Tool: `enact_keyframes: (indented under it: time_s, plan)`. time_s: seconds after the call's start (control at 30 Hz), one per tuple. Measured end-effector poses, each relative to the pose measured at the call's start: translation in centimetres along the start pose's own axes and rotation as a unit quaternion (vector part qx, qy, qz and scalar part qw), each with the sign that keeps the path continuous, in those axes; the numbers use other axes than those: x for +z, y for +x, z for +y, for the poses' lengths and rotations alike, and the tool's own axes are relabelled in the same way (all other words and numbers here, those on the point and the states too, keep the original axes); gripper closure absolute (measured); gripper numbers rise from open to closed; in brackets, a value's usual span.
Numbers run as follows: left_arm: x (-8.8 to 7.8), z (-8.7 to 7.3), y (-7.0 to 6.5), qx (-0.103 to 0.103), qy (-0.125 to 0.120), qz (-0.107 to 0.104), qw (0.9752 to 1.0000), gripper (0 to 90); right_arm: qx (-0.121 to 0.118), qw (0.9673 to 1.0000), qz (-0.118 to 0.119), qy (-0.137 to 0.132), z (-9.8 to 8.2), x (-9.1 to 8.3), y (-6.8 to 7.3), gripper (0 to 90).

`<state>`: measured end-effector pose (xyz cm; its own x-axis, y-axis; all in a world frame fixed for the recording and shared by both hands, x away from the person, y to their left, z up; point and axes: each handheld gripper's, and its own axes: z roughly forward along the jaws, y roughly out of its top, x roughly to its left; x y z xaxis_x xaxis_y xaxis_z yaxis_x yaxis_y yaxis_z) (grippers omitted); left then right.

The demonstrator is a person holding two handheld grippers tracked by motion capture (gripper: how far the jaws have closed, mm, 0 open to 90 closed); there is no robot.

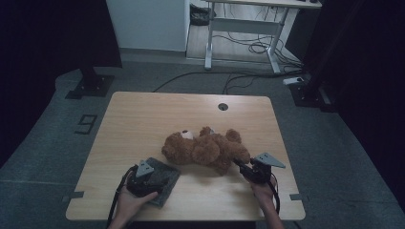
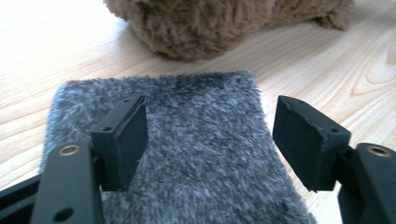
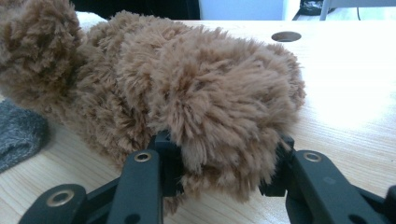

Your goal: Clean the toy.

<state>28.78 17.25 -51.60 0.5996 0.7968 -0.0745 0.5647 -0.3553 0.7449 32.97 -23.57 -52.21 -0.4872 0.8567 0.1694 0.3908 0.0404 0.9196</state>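
1. Shaggy brown plush bear (image 1: 205,149) lies mid-table (image 1: 143,119); right tongs (image 3: 219,172) clench its rounded limb.
2. Flat grey fleecy cloth (image 2: 196,140) lies under the released left tongs (image 2: 210,140).
3. High view alone shows the bear's pale muzzle.

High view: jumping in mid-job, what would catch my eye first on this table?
The brown teddy bear lying on its side at the middle of the wooden table stands out first. The right gripper is clamped on one of its furry paws at the bear's right end. Near the front left edge, the left gripper hangs open just above a grey fuzzy cloth.
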Motion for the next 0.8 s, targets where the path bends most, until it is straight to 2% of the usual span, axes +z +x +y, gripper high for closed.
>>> enact_keyframes:
  time_s: [0.03,0.1,0.2,0.27,0.43,0.57,0.67,0.8]
  plan:
    - [0.0,0.0,0.0,0.0,0.0,0.0,1.0,24.6,-0.002,1.0,-0.001,-0.001,0.0,0.0,0.0,60.0]
    - [0.3,0.1,-0.6,0.015,0.01,-0.003,0.9998,23.5,-0.001,1.0,0.0,-0.001,0.0,0.0,0.0,60.0]
    - [0.8,0.0,-1.1,0.02,0.018,-0.002,0.9996,22.7,0.0,1.0,0.001,-0.001,-0.1,0.0,0.0,60.0]
    - [1.6,-0.3,-1.5,0.029,0.034,0.007,0.999,22.0,0.0,1.0,0.002,0.0,-0.1,0.0,0.0,59.8]
    - [2.7,-0.8,-1.6,0.03,0.053,0.013,0.9981,22.7,0.001,1.0,0.003,0.001,-0.2,0.0,0.0,59.6]
    - [2.9,-0.9,-1.6,0.032,0.049,0.02,0.9981,23.8,0.003,1.0,0.005,0.003,-0.2,0.0,-0.1,59.6]
    - [3.1,-1.1,-2.0,0.046,0.048,0.034,0.9972,24.0,0.005,1.0,0.006,0.002,-0.3,0.0,-0.1,59.6]
    - [3.1,-1.2,-1.9,0.043,0.044,0.034,0.9975,26.1,0.006,1.0,0.006,0.002,-0.3,0.0,-0.1,59.6]
